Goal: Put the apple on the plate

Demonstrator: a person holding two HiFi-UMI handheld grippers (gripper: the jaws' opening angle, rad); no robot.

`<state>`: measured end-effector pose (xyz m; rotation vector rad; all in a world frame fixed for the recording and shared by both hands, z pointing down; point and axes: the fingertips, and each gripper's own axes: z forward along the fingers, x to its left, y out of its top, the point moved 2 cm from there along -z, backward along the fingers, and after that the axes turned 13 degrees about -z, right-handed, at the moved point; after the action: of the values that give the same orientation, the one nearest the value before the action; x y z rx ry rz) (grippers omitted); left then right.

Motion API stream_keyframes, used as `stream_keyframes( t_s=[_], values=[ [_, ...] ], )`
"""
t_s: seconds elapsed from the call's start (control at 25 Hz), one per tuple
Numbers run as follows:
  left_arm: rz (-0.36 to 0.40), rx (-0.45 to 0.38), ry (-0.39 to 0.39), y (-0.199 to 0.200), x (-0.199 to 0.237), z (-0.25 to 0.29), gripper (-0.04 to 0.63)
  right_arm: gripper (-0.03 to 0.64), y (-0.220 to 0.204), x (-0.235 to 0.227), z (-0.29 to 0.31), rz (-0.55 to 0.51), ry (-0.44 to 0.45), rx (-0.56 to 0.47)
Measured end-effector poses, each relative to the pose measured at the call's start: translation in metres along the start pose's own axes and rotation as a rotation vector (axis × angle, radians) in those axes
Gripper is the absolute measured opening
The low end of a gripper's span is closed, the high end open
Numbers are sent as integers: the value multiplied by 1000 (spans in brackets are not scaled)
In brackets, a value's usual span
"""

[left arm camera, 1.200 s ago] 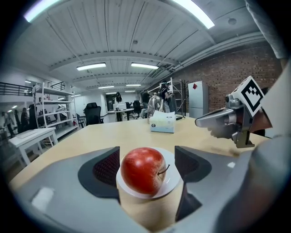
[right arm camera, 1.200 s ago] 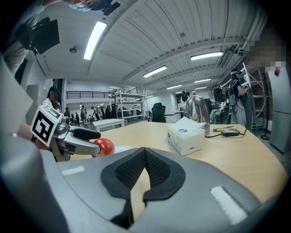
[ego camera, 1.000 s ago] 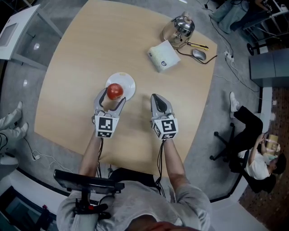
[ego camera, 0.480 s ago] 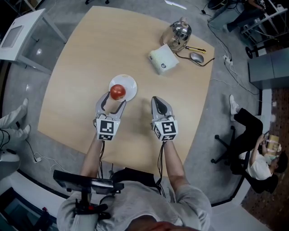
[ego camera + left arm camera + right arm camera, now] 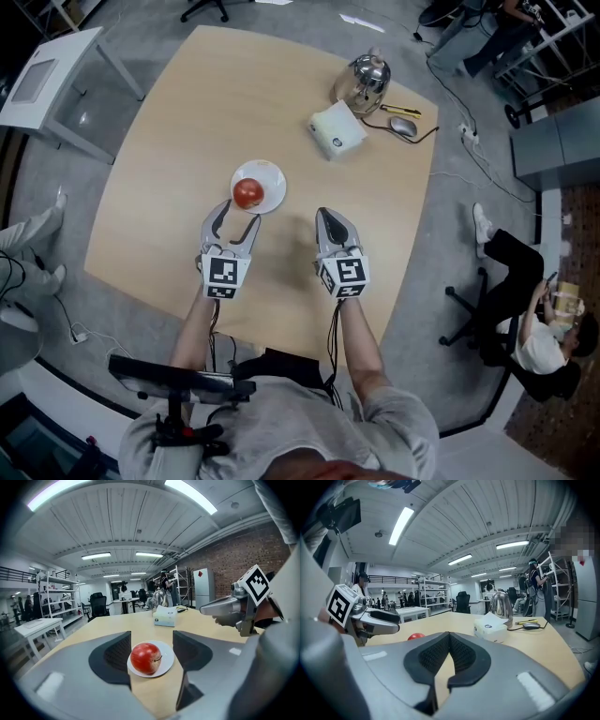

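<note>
You have one red apple (image 5: pixel 247 193) and one small round white plate (image 5: pixel 272 180), and the apple already lies on the plate, toward its 8 o'clock edge. There are two tongs. Your left tongs (image 5: pixel 239 212) stand apart with the apple at 12 o'clock just beyond their tips; they have just been closing, yet the pads touch nothing. Your right tongs (image 5: pixel 328 217) are together and empty. The pale wooden desk (image 5: pixel 169 141) also carries, at its 1 o'clock corner, one shiny steel kettle (image 5: pixel 364 77), one white tissue box (image 5: pixel 337 130), one grey computer mouse (image 5: pixel 404 126) and one yellow pen (image 5: pixel 401 111). The floor is grey, with a white side table (image 5: pixel 52 80) at 10 o'clock and a seated person (image 5: pixel 525 309) at 3 o'clock. Only your left gripper view shows the brick wall (image 5: pixel 225 569), while your right gripper view catches just the apple's top over the grey body of your right tongs.
</note>
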<state>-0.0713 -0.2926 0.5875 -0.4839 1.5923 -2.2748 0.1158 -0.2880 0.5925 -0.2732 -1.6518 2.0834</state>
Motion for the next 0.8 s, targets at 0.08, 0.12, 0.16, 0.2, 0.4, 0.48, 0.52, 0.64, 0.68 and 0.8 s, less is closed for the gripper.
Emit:
stream_keyframes(
  t_s=[0.08, 0.12, 0.16, 0.2, 0.4, 0.48, 0.52, 0.64, 0.68, 0.8],
  values=[
    [-5, -8, 2, 2, -1, -3, 292, 6, 1, -1, -2, -1, -4, -2],
    [-8, -12, 4, 3, -1, -6, 289, 6, 2, 0, -3, -3, -6, -3],
    [-11, -16, 6, 5, -2, -9, 284, 6, 4, 0, -6, -4, -7, -5],
    [-12, -17, 8, 7, -3, -13, 278, 6, 6, 1, -9, -4, -8, -6],
    [-7, -21, 17, 15, -8, -30, 258, 6, 15, 6, -22, -8, -11, -13],
    [-6, -29, 20, 17, -10, -36, 246, 6, 16, 8, -27, -9, -12, -13],
    [-5, -31, 21, 17, -11, -40, 242, 6, 16, 9, -30, -9, -12, -13],
    [-1, -29, 24, 17, -14, -51, 235, 6, 18, 13, -38, -9, -14, -13],
    [0, -28, 24, 17, -15, -54, 233, 6, 20, 14, -40, -8, -15, -14],
    [4, -30, 25, 20, -18, -65, 214, 6, 22, 18, -49, -4, -18, -17]
  ],
)
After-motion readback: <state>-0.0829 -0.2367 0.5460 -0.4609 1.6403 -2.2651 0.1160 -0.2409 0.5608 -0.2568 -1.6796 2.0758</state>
